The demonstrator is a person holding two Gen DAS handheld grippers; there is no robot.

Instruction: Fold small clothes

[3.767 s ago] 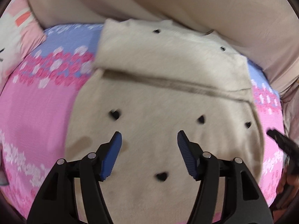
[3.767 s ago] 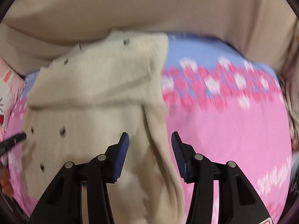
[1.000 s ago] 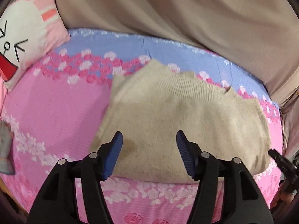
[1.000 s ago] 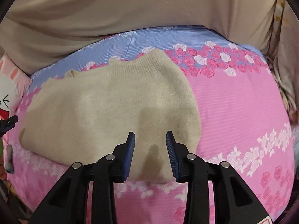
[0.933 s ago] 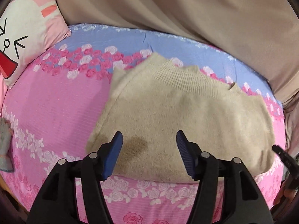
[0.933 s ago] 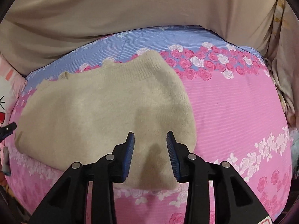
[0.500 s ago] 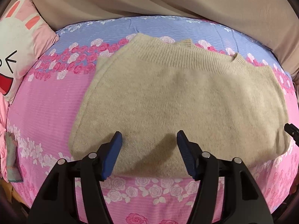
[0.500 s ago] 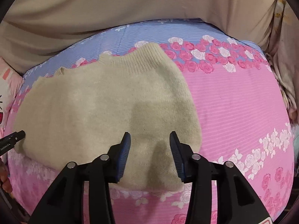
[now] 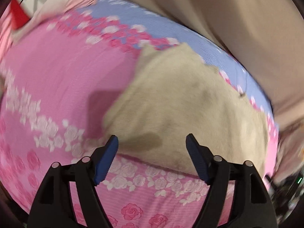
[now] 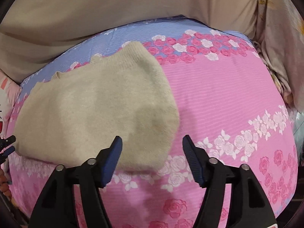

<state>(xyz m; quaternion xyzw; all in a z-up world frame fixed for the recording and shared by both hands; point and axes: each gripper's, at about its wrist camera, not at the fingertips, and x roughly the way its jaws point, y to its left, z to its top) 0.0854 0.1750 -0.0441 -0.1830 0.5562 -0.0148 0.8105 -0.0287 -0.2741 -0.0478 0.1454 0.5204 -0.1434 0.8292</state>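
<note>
A small beige knit sweater (image 10: pixel 95 110) lies folded flat on the pink rose-print bedsheet (image 10: pixel 228 104), its ribbed hem toward the blue band at the back. In the left wrist view the sweater (image 9: pixel 190 110) is blurred and fills the centre right. My left gripper (image 9: pixel 152 142) hovers over its near left edge, jaws opening, nothing between them. My right gripper (image 10: pixel 152 142) hangs over the sweater's near right corner, jaws also opening and empty. The tip of the left gripper (image 10: pixel 7 144) shows at the left edge of the right wrist view.
A beige cover (image 10: pixel 114 9) runs along the back of the bed. A white and pink bunny cushion (image 9: pixel 47 0) lies at the back left. Pale floral fabric (image 10: pixel 281 38) hangs at the right edge. Bare pink sheet stretches right of the sweater.
Both grippers' jaws have spread wider. The left wrist view has swung left and rolled, so the sweater sits further right and blurred. The right gripper has shifted toward the sweater's right corner.
</note>
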